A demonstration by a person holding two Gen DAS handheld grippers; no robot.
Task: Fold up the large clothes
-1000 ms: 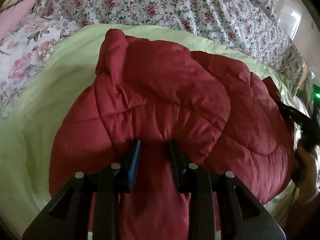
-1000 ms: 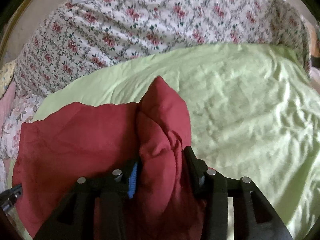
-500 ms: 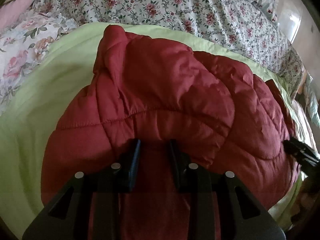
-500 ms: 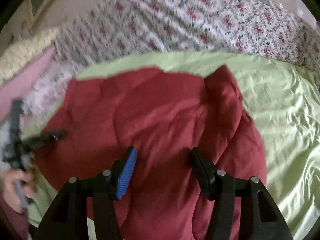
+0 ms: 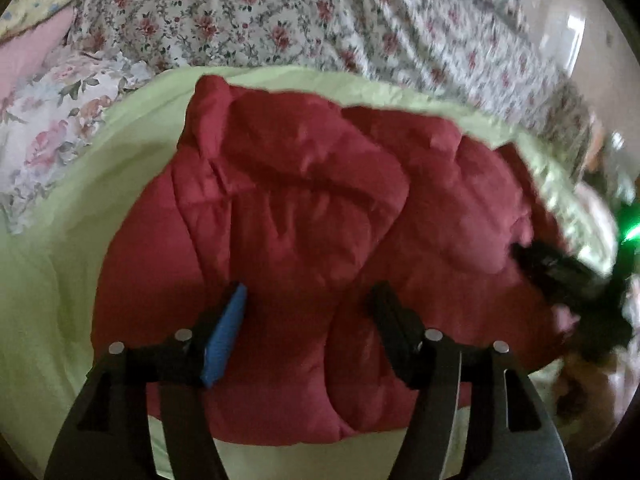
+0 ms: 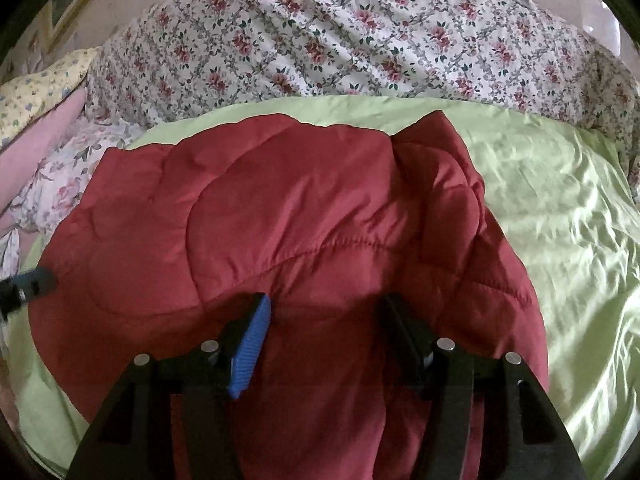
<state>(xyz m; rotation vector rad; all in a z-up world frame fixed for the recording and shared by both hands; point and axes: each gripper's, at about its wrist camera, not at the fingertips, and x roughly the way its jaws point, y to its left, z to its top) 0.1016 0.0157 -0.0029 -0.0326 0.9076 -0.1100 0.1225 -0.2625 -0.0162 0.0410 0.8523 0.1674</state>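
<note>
Left wrist view: red quilted jacket (image 5: pixel 304 240), puffy, stitched in curved channels, heaped in a rounded mound on pale green sheet (image 5: pixel 60 240). Left gripper (image 5: pixel 310 300) hovering over near edge of mound, black fingers spread wide, nothing pinched, blue ribbed pad (image 5: pixel 226 336) on inner face of left finger. Raised fold or collar-like ridge at upper left of mound. Floral quilt (image 5: pixel 280 20) behind sheet, white with small pink roses, crumpled; larger-print floral pillow (image 5: pixel 60 120) at left. Right side of frame motion-blurred; dark shape of right gripper (image 5: pixel 560 276) at jacket's right edge, jaw state unreadable from here. Right wrist view: same jacket (image 6: pixel 280 232) filling centre, matte padded fabric, one long stitched seam arcing across, thick lobe folded over along right side. Right gripper (image 6: pixel 324 320) above near part of jacket, fingers parted wide, gripping nothing, blue ribbed pad (image 6: pixel 250 352) on left finger. Green sheet (image 6: pixel 560 220) slightly glossy and wrinkled at right. Floral quilt (image 6: pixel 360 40) bunched beyond. Tip of left gripper (image 6: pixel 30 286) at far left edge, touching or just beside jacket, cannot tell which.
</note>
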